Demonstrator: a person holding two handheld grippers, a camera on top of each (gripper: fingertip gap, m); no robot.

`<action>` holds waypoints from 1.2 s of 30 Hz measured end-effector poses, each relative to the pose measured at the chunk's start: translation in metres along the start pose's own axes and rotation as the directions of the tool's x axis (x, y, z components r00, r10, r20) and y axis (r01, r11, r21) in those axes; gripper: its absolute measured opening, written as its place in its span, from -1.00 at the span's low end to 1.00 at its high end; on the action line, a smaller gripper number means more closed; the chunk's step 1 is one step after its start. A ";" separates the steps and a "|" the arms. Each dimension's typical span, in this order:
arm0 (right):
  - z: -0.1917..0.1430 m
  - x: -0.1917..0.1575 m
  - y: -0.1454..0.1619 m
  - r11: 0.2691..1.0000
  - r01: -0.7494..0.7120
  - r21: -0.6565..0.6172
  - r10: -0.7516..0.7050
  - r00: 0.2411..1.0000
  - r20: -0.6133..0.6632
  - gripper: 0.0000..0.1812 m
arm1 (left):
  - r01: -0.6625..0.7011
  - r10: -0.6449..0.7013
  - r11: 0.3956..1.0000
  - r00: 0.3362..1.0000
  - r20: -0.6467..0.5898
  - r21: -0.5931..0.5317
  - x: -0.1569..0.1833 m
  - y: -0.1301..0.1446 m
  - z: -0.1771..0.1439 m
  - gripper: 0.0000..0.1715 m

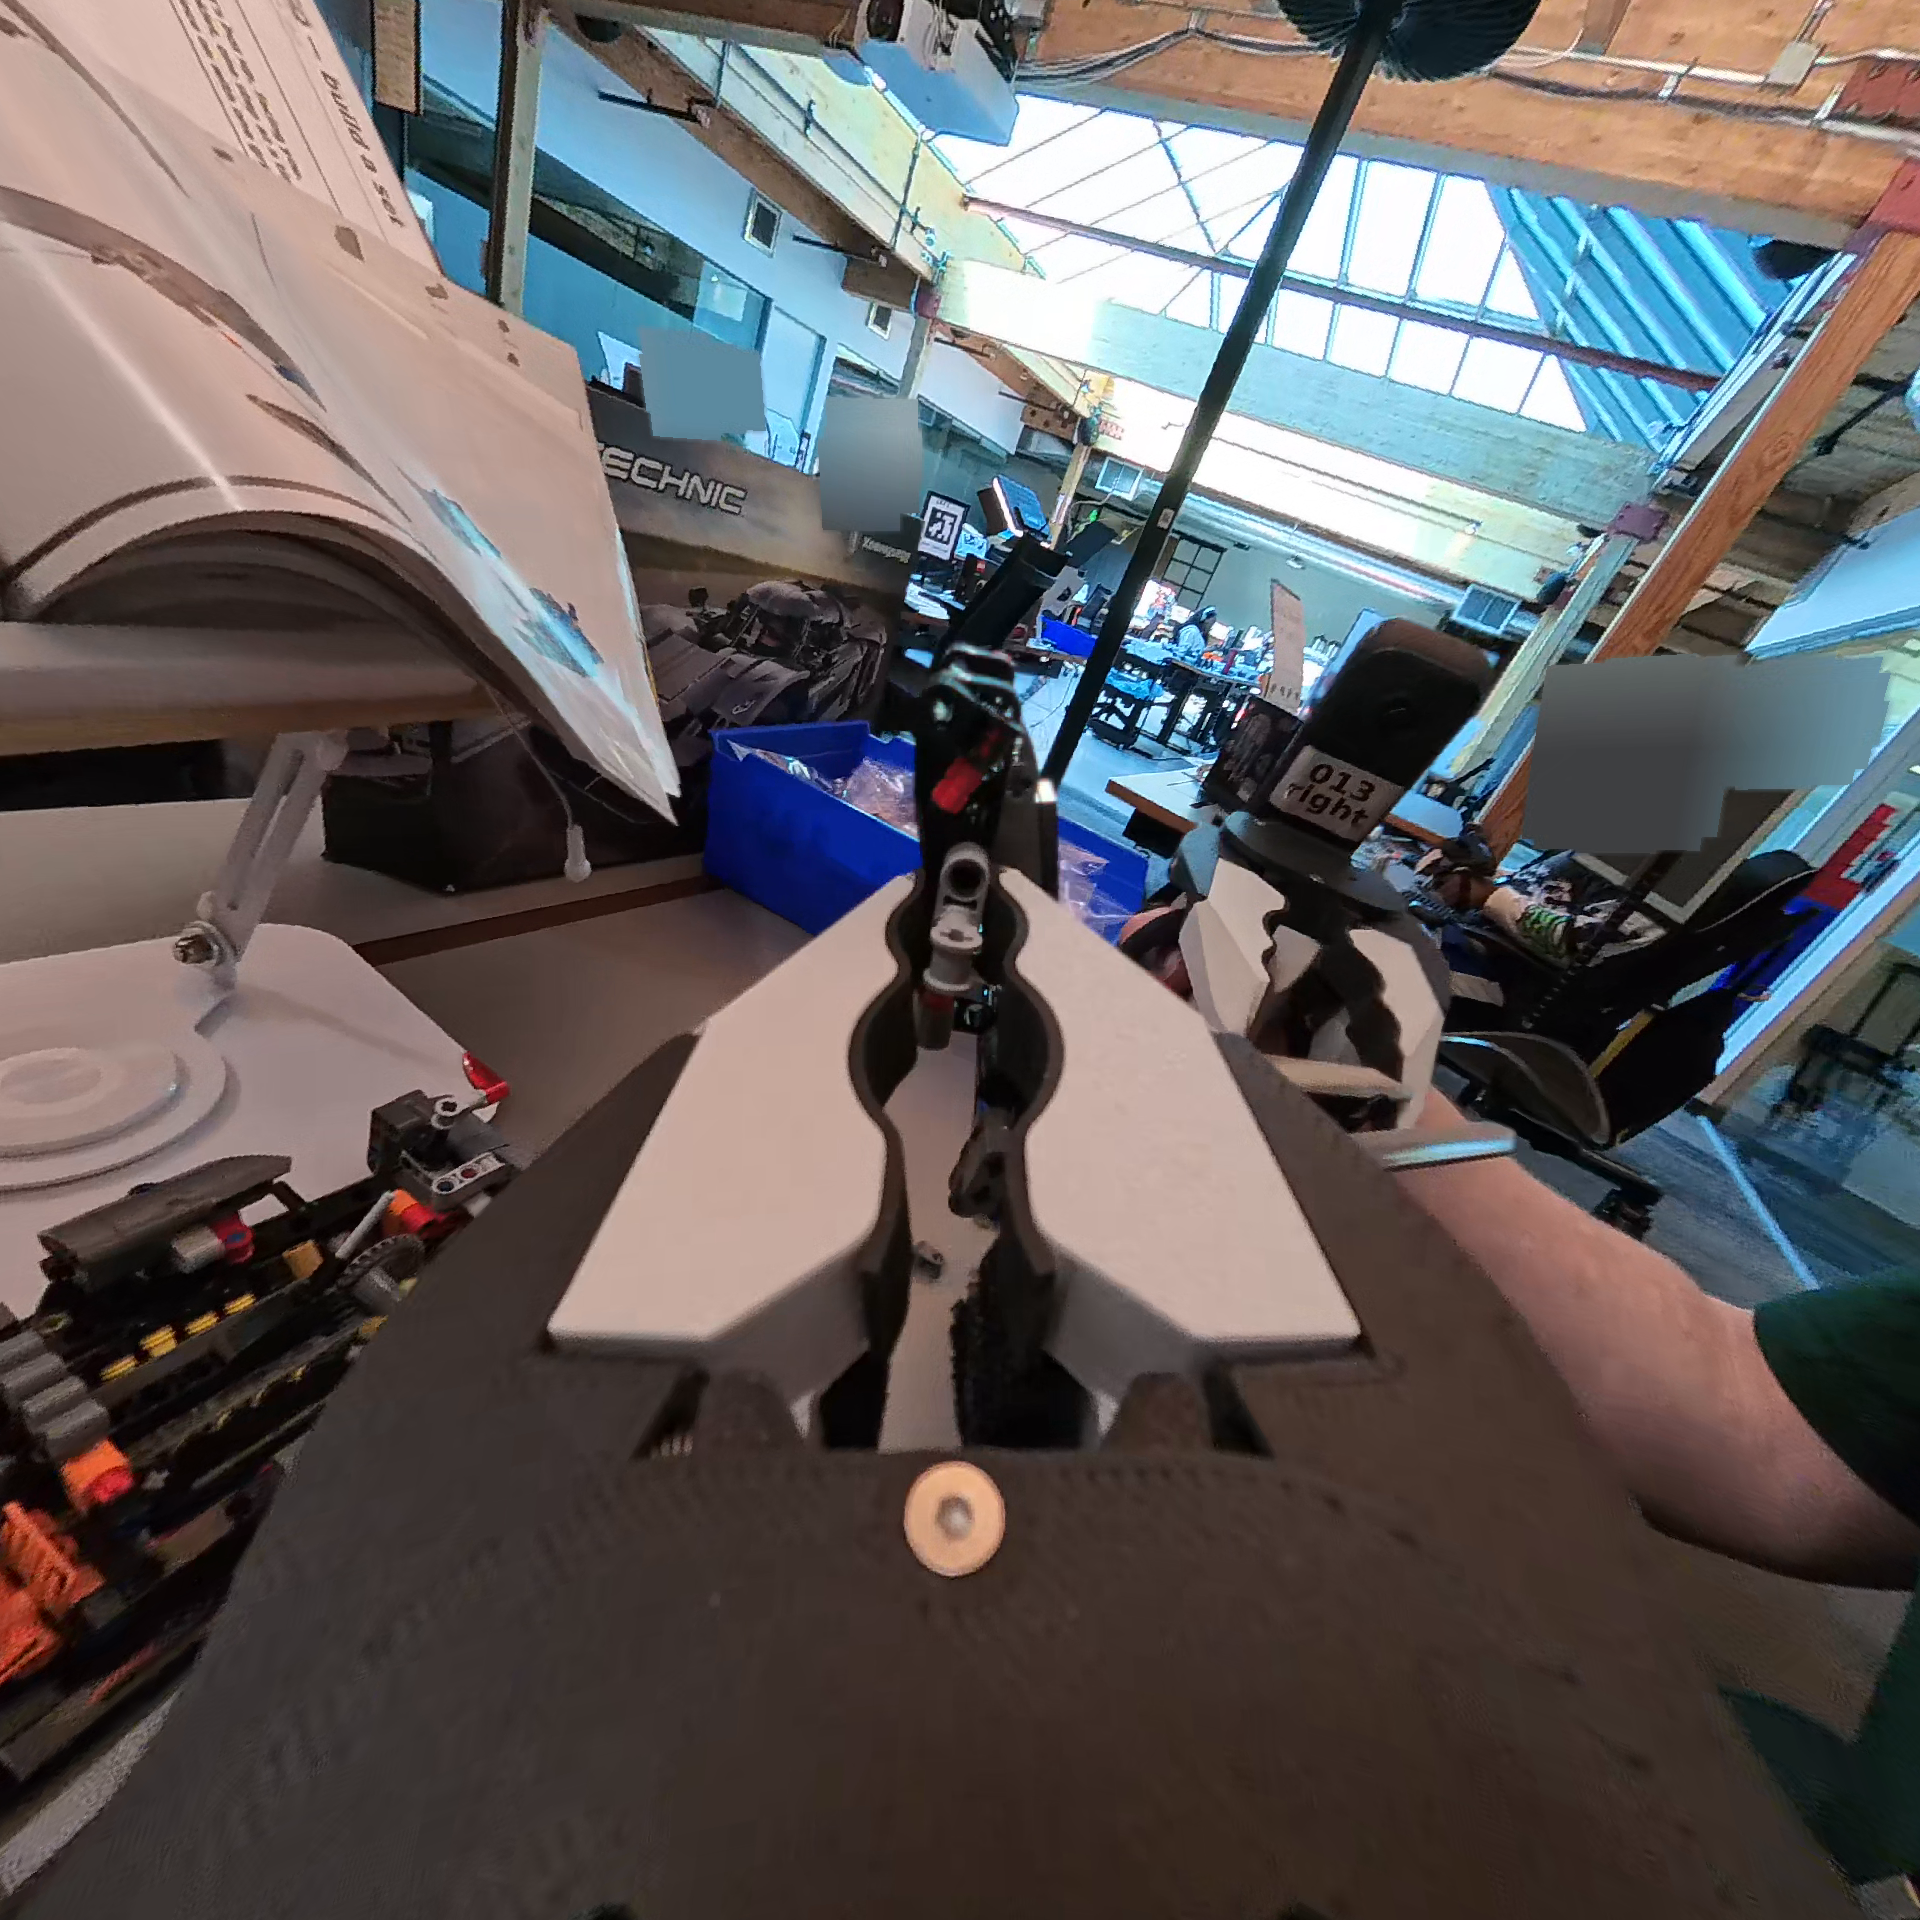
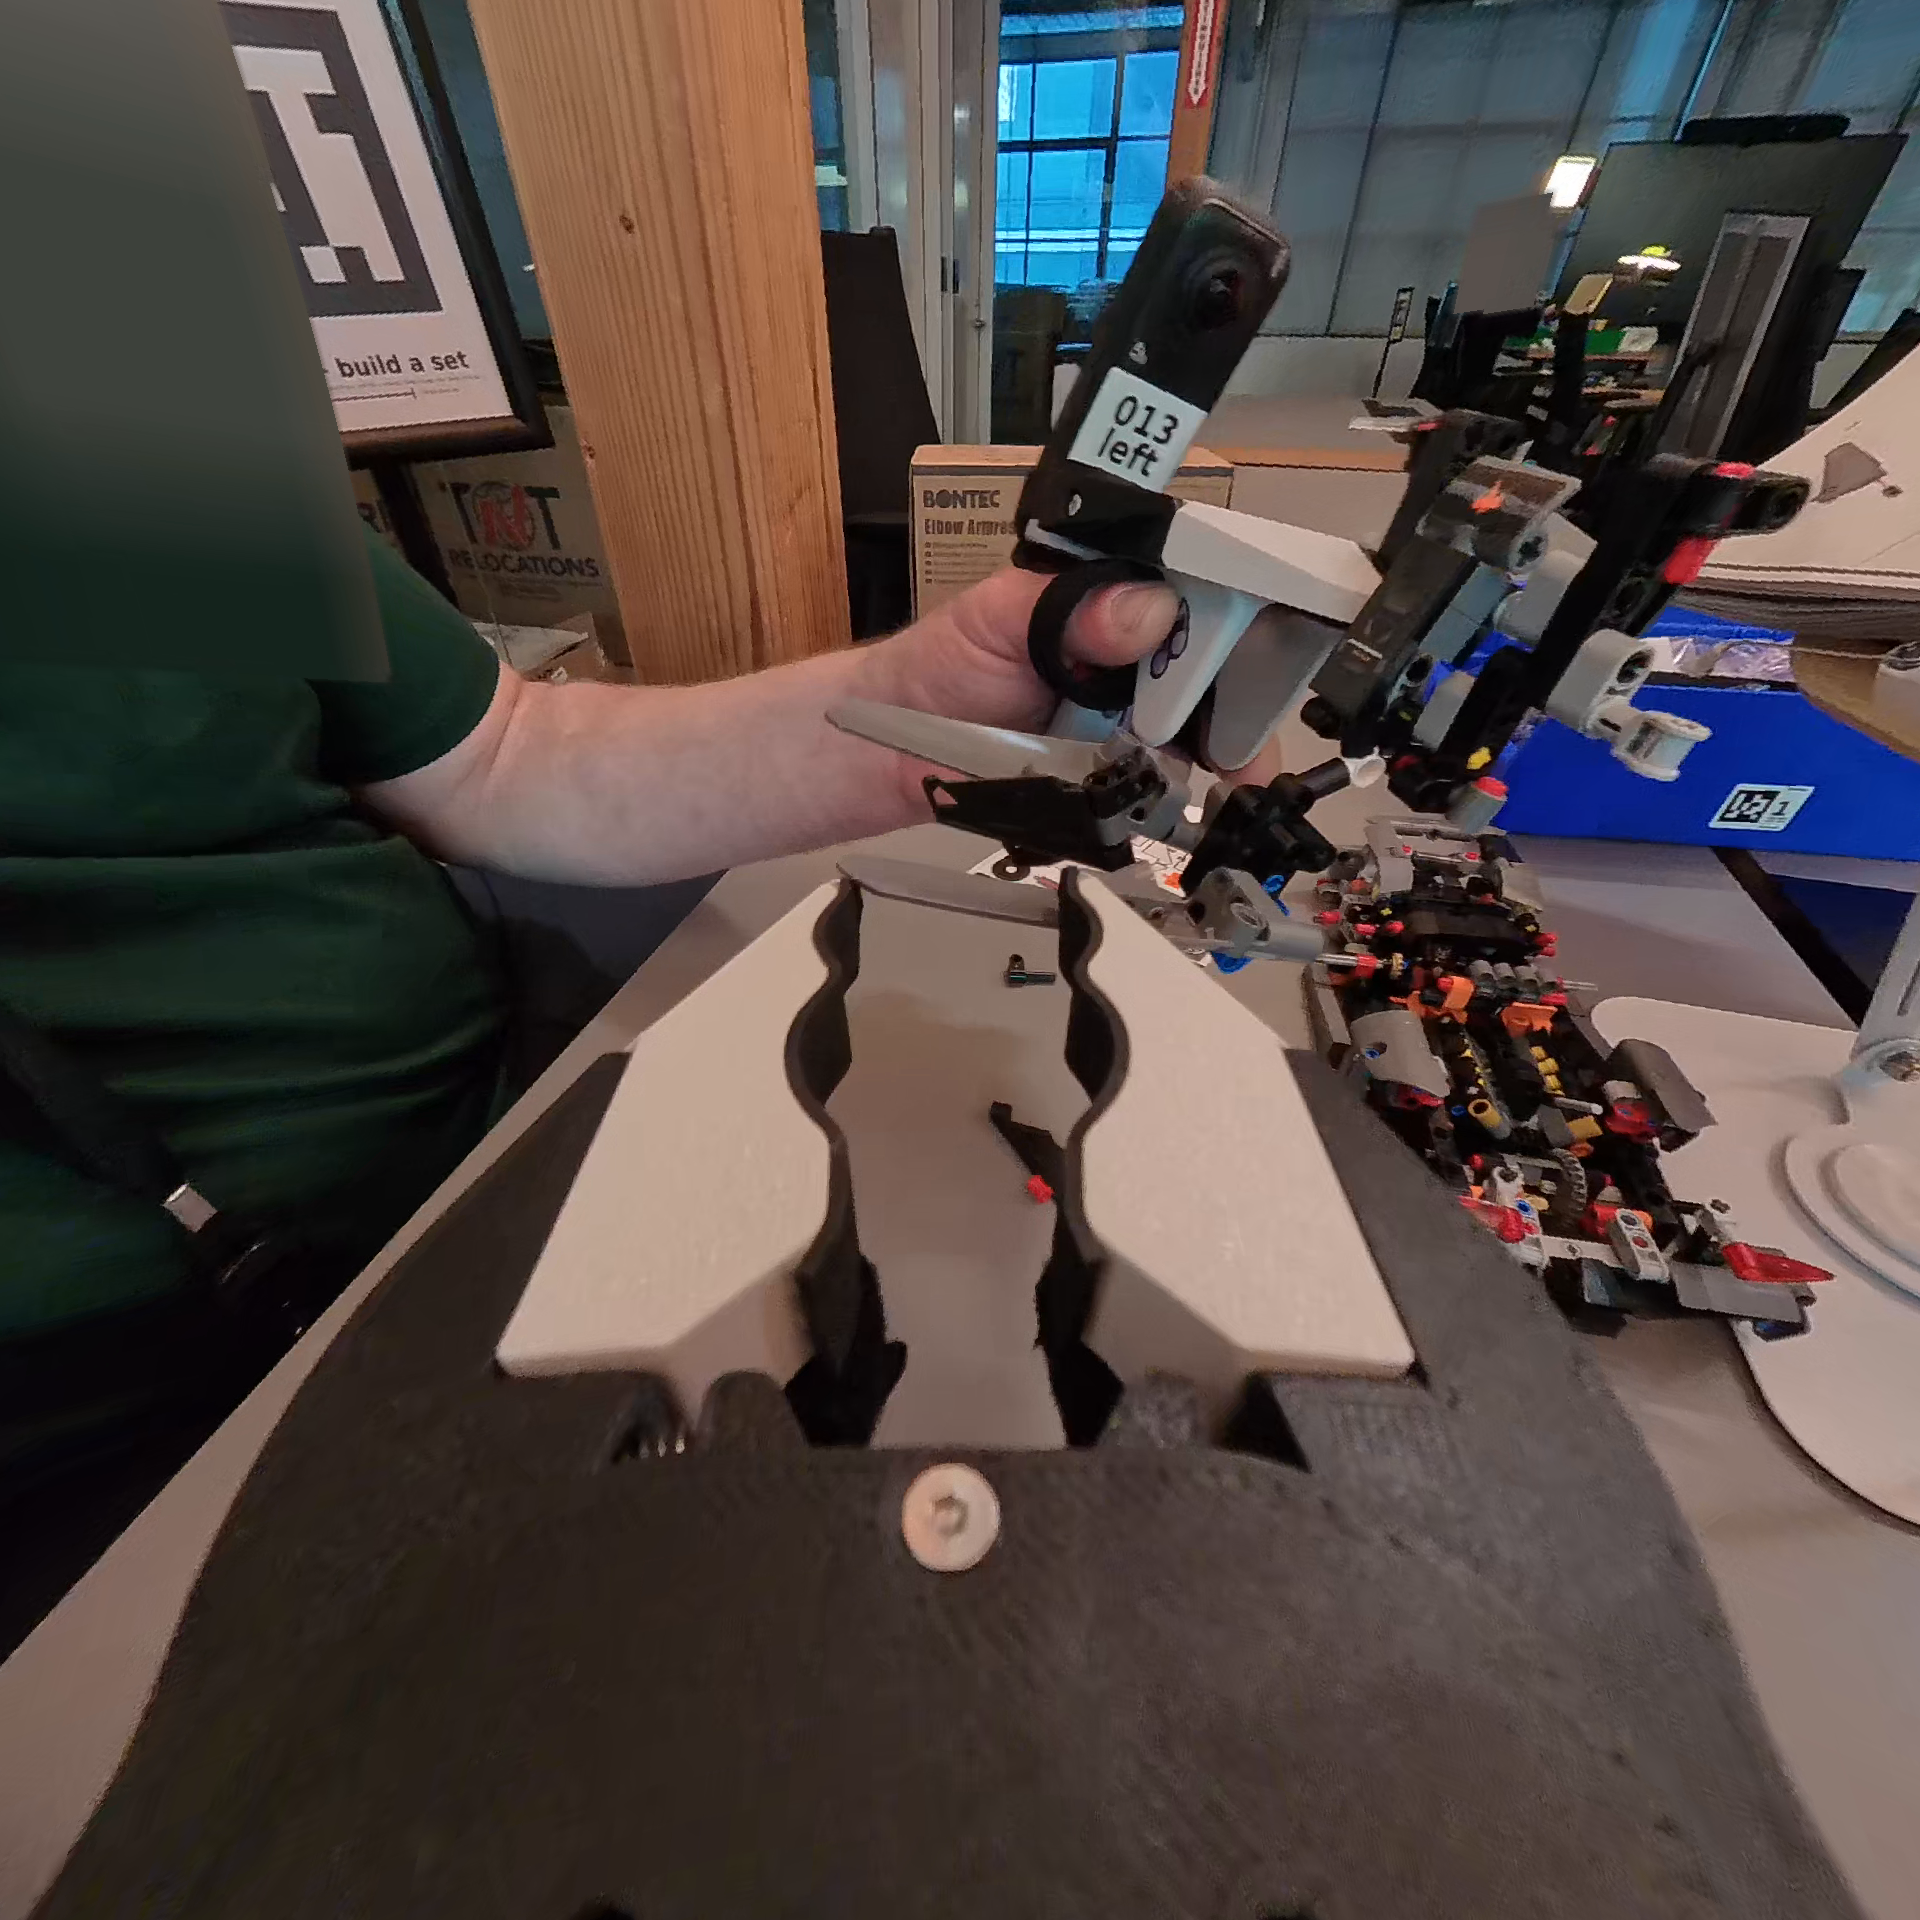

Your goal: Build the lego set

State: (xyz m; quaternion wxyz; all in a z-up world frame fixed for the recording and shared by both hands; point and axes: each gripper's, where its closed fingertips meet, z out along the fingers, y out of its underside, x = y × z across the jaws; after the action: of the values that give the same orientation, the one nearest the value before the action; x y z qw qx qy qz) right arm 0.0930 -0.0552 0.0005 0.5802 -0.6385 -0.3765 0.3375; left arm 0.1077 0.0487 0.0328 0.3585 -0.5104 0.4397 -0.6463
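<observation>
- Lego sub-assembly [image 2: 1538,623]: I hold it aloft in my left gripper [image 1: 961,935], jaws clamped on it.
- Right gripper [image 2: 961,914]: parted, empty (chassis [image 2: 1507,1101] on table).
- Risk, my judgement: narrow grip; twisting may drop it.

Skylight [image 1: 1382,270], wood beams [image 1: 1351,114], wood post [image 2: 665,312], grey table [image 2: 935,1049]

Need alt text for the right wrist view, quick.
The open right gripper hangs empty over the table. Beyond it the left gripper holds a black-and-grey lego subassembly above the lego car chassis.
</observation>
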 end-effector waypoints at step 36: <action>0.002 0.036 -0.032 0.816 -0.444 0.371 0.431 0.894 0.123 -0.89 | -0.001 0.043 0.994 0.928 -0.371 0.113 0.057 -0.007 0.022 -0.93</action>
State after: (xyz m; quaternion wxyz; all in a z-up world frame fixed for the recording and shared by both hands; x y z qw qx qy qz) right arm 0.1058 -0.0211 0.0324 0.5959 -0.5739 -0.1545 0.5401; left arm 0.1164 -0.0050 0.0609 0.3033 -0.3527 0.4688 -0.7509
